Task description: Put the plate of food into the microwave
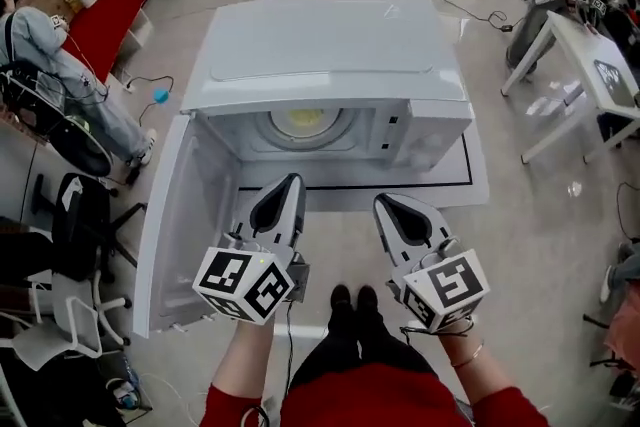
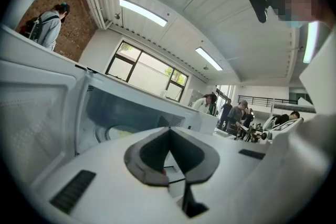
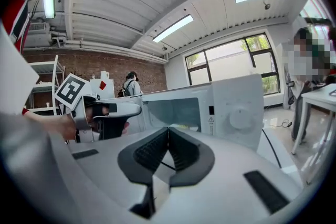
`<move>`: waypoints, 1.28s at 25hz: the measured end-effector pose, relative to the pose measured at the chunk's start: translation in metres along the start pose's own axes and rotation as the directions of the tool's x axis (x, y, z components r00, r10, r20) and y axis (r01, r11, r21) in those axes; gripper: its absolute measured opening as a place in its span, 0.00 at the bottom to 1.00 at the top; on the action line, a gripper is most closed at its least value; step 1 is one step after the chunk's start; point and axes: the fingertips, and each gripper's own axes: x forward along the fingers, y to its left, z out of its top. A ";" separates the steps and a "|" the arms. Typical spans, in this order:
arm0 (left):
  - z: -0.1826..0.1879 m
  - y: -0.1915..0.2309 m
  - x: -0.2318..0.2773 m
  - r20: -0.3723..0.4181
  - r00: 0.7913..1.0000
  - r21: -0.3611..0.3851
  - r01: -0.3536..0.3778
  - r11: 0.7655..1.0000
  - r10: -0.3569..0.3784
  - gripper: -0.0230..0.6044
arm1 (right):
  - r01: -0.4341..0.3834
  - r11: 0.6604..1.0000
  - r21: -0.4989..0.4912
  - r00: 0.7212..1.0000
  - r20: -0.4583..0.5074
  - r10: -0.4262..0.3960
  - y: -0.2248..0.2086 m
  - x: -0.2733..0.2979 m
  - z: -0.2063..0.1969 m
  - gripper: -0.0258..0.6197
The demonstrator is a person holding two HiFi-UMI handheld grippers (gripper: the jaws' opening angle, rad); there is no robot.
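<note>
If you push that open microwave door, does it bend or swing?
It probably swings: the door looks like a stiff flat panel hinged at the microwave's left side. It stands wide open, so a nudge would likely turn it toward shut. Its weight I can't tell.

The microwave (image 1: 330,45) is showing a smooth white casing with a faint sheen. The floor (image 1: 545,215) is gleaming, glossy. The left gripper (image 1: 288,183) and right gripper (image 1: 388,205) are showing matt white plastic shells, their fingers (image 3: 149,152) wearing dark, ribbed, rubbery-looking pads.
</note>
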 end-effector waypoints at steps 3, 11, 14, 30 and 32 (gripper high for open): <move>-0.007 -0.008 -0.010 -0.029 1.000 -0.005 -0.011 1.000 0.011 0.05 | 0.026 1.000 0.006 1.000 0.003 -0.026 -0.002 -0.015 0.000 0.06; -0.035 -0.025 -0.033 -0.125 0.990 0.082 -0.050 0.995 0.060 0.05 | 0.072 0.997 0.015 0.997 0.006 -0.073 -0.009 -0.043 0.006 0.06; -0.039 -0.034 -0.039 -0.116 0.992 0.063 -0.038 0.997 0.045 0.05 | 0.070 0.998 0.009 0.997 0.013 -0.070 -0.007 -0.049 0.006 0.06; -0.033 -0.051 -0.047 -0.064 0.997 0.051 -0.035 0.998 0.039 0.05 | 0.041 0.999 -0.025 0.998 0.047 -0.040 0.002 -0.058 0.007 0.06; -0.034 -0.055 -0.046 -0.065 0.997 0.067 -0.028 0.997 0.033 0.05 | 0.042 0.999 -0.034 0.998 0.050 -0.040 0.002 -0.060 0.008 0.06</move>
